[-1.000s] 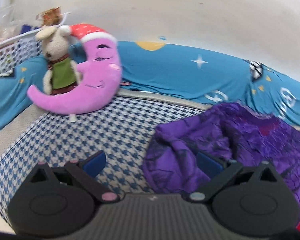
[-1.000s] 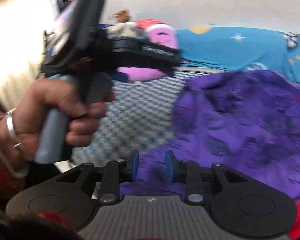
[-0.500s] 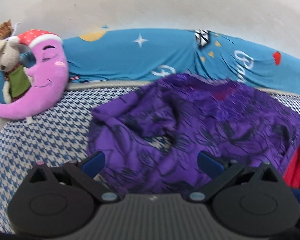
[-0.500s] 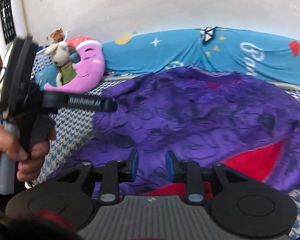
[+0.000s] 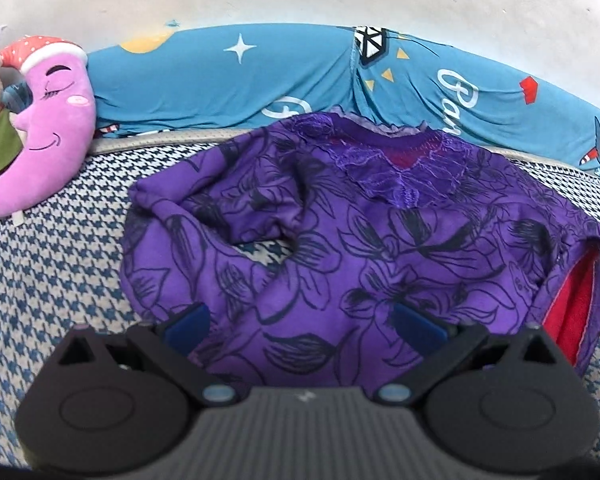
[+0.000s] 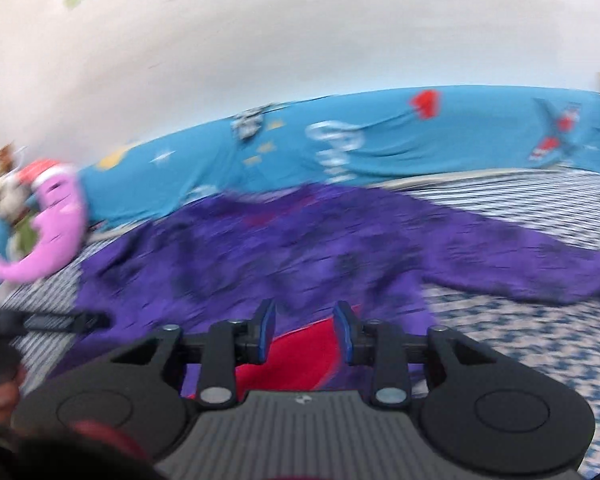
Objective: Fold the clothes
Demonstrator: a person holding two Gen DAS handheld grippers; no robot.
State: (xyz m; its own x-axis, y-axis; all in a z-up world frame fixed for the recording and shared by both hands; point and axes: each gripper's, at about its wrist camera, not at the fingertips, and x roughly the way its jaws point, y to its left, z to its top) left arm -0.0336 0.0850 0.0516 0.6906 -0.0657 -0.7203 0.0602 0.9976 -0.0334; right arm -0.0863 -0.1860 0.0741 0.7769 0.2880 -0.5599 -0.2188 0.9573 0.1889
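Note:
A purple flowered top [image 5: 380, 240] with a red lining lies crumpled on the houndstooth bed cover [image 5: 52, 272], lace neck toward the wall. My left gripper [image 5: 302, 324] is open wide and empty, just above the top's near hem. In the blurred right wrist view the top [image 6: 300, 256] spreads out with one sleeve to the right. My right gripper [image 6: 305, 334] is open by a narrow gap and empty, above the red lining [image 6: 300, 360] at the near hem.
A pink moon plush [image 5: 48, 132] with a small stuffed animal leans at the back left. A blue printed sheet [image 5: 260, 76] runs along the white wall. The left gripper's body [image 6: 52, 322] and the holding hand show at the right wrist view's left edge.
Both grippers have swung right, from the bed's left part to over the purple top. The left gripper has come closer to the hem. Both stayed empty.

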